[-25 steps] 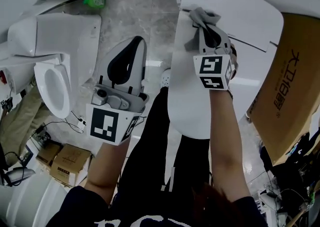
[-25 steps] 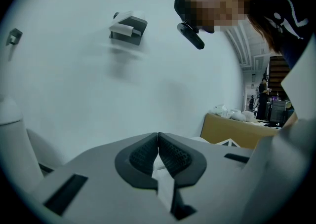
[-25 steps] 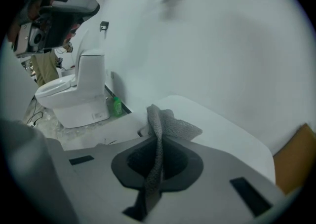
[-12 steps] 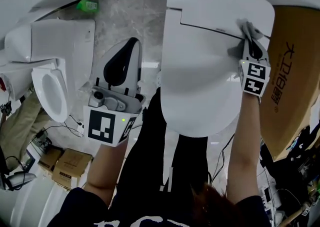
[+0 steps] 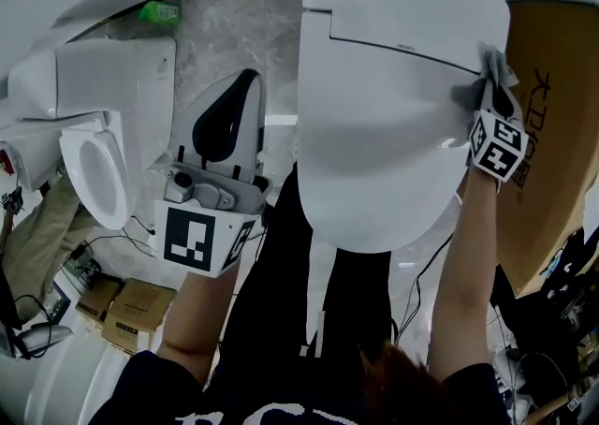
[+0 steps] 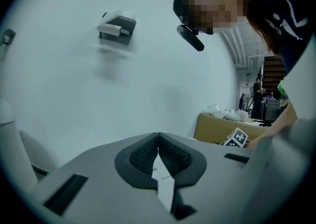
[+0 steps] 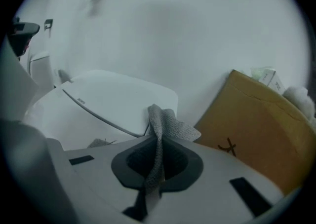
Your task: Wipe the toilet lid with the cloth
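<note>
Clamping the right gripper [image 5: 493, 81] on a bunched fold of the grey cloth [image 7: 165, 125] and pressing it at the right edge of the toilet lid [image 5: 374, 114], near the rear seam. Holding the left gripper [image 6: 158, 141] closed and empty, well apart from the lid. Likely risking overrunning that edge, snagging the cardboard box [image 5: 552, 133] just beside it, and wiping only a narrow strip.

Your right tool [image 5: 496, 94] has carried the cloth [image 5: 474, 93] across the toilet lid [image 5: 374, 133]. It went from the lid's left edge, near the top centre of the frame, to its right edge at the upper right, beside the cardboard box [image 5: 554, 133].
</note>
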### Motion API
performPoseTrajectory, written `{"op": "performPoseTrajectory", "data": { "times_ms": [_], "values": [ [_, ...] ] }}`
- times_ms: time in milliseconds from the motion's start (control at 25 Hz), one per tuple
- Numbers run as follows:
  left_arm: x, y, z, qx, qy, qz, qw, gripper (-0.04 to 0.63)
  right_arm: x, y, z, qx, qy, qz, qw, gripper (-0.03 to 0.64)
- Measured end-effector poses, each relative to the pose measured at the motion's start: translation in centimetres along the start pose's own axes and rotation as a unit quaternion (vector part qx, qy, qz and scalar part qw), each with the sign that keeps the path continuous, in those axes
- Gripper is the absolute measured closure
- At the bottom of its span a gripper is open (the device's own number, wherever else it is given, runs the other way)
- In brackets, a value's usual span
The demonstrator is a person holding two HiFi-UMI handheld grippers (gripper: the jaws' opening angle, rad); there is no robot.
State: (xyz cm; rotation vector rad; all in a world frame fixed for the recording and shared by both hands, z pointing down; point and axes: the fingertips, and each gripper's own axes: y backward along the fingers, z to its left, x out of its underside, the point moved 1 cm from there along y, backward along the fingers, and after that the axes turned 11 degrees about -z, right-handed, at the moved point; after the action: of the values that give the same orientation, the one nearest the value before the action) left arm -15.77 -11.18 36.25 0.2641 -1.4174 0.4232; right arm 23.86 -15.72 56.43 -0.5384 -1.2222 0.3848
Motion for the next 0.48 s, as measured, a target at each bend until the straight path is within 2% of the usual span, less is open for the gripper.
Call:
{"op": "performPoseTrajectory", "data": {
  "times_ms": [200,480],
  "values": [
    [0.0,0.1,0.7,-0.006,0.003,-0.003,1.0,0.574,0.5,0.6,0.5,0.017,-0.015,0.008,1.0,0.592],
    [0.4,0.2,0.9,-0.01,0.004,-0.002,0.9999,0.574,-1.8,0.3,6.9,-0.037,0.009,-0.019,0.999,0.592]
  ]
}}
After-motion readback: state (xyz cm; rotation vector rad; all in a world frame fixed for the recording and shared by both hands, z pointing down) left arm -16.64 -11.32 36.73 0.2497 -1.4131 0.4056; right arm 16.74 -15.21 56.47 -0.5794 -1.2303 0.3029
